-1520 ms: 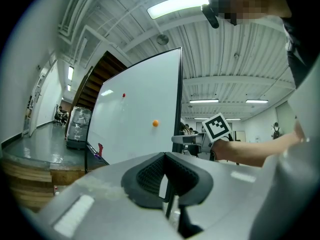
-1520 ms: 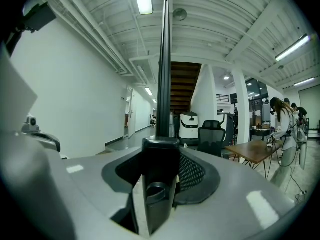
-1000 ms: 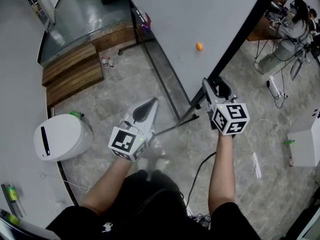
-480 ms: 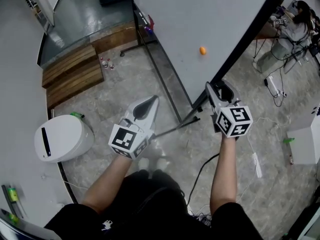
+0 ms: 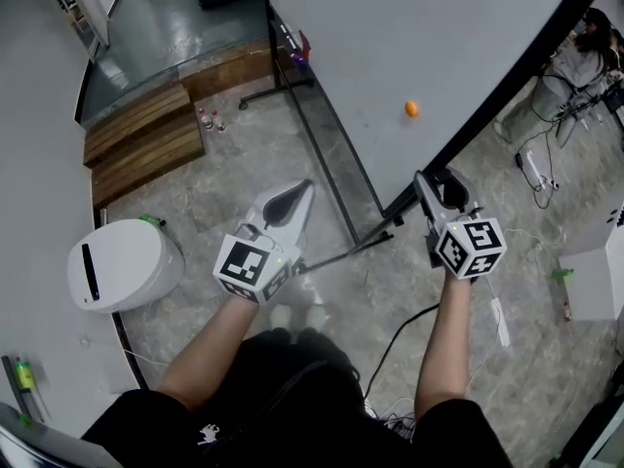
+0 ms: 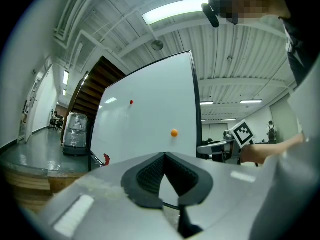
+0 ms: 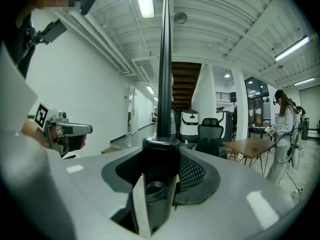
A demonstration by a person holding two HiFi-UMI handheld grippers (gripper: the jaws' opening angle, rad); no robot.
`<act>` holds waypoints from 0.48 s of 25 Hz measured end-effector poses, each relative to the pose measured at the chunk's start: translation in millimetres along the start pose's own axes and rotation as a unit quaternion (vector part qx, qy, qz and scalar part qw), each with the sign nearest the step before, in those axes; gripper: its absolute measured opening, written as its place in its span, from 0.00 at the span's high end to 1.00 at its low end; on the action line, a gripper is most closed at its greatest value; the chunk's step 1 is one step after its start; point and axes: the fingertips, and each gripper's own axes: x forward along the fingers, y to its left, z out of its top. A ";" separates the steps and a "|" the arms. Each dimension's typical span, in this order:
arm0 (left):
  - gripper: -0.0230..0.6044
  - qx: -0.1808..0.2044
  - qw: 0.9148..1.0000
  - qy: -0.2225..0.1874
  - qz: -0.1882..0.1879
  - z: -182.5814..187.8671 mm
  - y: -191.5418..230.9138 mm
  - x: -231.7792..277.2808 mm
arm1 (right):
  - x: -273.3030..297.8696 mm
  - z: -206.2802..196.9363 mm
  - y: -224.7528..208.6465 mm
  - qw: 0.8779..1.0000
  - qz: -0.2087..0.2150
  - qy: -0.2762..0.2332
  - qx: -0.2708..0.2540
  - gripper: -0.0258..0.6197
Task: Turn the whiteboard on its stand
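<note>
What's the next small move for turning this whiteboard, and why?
Probably push the right claw sideways in a short arc, so the whiteboard pivots a bit on its stand. That claw is clamped on the board's black edge, while the left claw is shut, empty and clear of the board.

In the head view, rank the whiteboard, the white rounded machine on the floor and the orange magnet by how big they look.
1. whiteboard, clearly largest
2. white rounded machine
3. orange magnet, smallest by far
</note>
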 end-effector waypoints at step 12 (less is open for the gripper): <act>0.96 -0.004 1.000 -0.010 -0.006 11.9 1.8 -12.3 | -18.6 3.0 11.4 1.000 -0.009 0.004 0.006 0.66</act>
